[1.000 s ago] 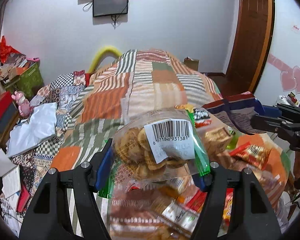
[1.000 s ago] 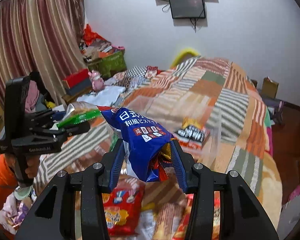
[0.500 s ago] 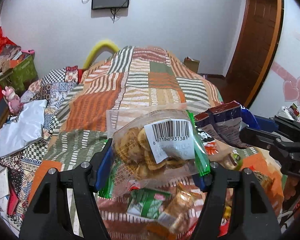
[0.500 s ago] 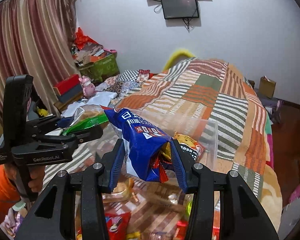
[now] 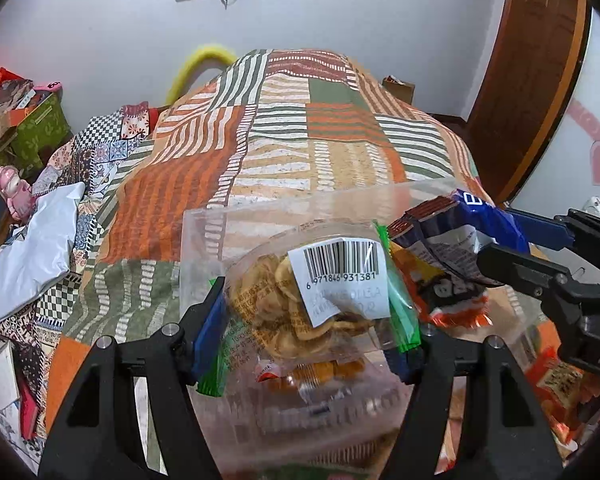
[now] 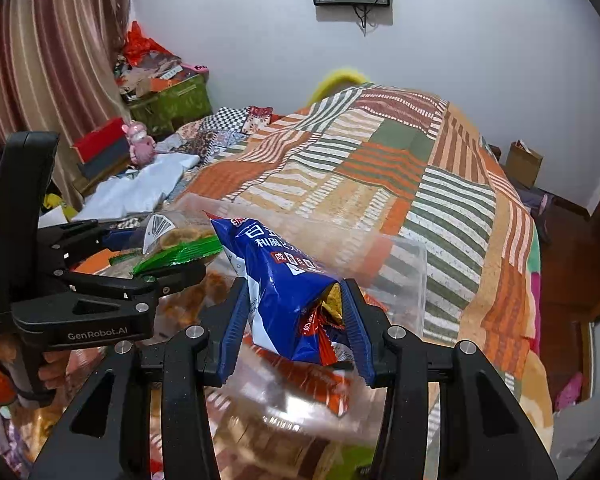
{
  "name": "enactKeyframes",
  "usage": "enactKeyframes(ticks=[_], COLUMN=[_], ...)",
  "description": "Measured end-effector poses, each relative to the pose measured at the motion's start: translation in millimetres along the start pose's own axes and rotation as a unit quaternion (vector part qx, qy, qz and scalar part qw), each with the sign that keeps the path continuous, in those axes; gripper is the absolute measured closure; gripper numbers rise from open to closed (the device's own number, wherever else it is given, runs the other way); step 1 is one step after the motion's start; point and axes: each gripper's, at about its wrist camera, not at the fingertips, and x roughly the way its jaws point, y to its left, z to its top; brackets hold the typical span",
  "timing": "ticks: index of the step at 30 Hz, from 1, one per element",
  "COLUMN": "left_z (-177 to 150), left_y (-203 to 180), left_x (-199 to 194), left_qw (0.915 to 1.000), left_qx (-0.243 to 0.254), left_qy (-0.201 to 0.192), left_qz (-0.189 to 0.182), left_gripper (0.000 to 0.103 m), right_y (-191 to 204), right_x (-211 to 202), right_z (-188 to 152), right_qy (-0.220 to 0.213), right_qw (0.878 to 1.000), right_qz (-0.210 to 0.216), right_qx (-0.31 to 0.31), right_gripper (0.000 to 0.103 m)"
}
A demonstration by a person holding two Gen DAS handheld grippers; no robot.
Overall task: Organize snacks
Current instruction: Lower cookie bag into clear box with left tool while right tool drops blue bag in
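My left gripper (image 5: 308, 320) is shut on a clear cracker bag (image 5: 300, 312) with a barcode label and green edges. It also shows in the right wrist view (image 6: 176, 248). My right gripper (image 6: 296, 312) is shut on a blue snack bag (image 6: 284, 280), which also shows in the left wrist view (image 5: 460, 236). Both bags hang over a clear plastic bin (image 5: 204, 232) on the bed; its far rim shows in the right wrist view (image 6: 416, 280). Several snack packets (image 5: 452, 292) lie inside the bin.
A striped patchwork quilt (image 5: 292, 140) covers the bed. More snack packets (image 5: 560, 384) lie at the right near edge. A white cloth (image 5: 36, 248) and a pink toy (image 5: 14, 192) lie at the left. A wooden door (image 5: 528, 72) stands at the right.
Both grippers have moved forward with their bags, from above the loose snack pile to above the clear bin. The bin now fills the lower middle of both views.
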Motion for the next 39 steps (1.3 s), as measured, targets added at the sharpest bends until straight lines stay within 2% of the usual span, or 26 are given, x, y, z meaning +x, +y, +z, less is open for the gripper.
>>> enactKeyframes(ticks=[10, 18, 22, 24, 36, 39], left_z=[6.3, 1.3, -1.0, -3.0, -14.2, -20.5], left_y=[-0.6, -1.4, -2.5, -3.8, -13.6, -16.7], left_x=[21.4, 12.8, -1.6, -11.4, -77.9, -94.8], left_qw=[0.9997, 0.9996, 0.9998, 0.9999, 0.9994, 0.9992], left_qx=[0.000, 0.002, 0.001, 0.003, 0.006, 0.005], left_qy=[0.023, 0.027, 0.018, 0.011, -0.029, -0.037], left_qz=[0.012, 0.004, -0.002, -0.004, -0.016, -0.017], left_gripper=[0.034, 0.033, 0.033, 0.029, 0.027, 0.023], right_y=[5.6, 10.8, 11.6, 12.8, 24.0, 26.8], right_x=[12.8, 9.4, 0.8, -6.3, -58.6, -73.6], right_z=[3.6, 1.4, 1.6, 1.8, -7.5, -14.1], right_qy=[0.015, 0.025, 0.020, 0.014, -0.019, -0.027], right_qw=[1.000, 0.999, 0.999, 0.999, 0.999, 0.999], right_qz=[-0.005, -0.005, -0.001, -0.002, -0.004, -0.005], right_qx=[-0.024, -0.035, -0.032, -0.032, -0.033, -0.033], right_gripper=[0.057, 0.056, 0.050, 0.049, 0.049, 0.048])
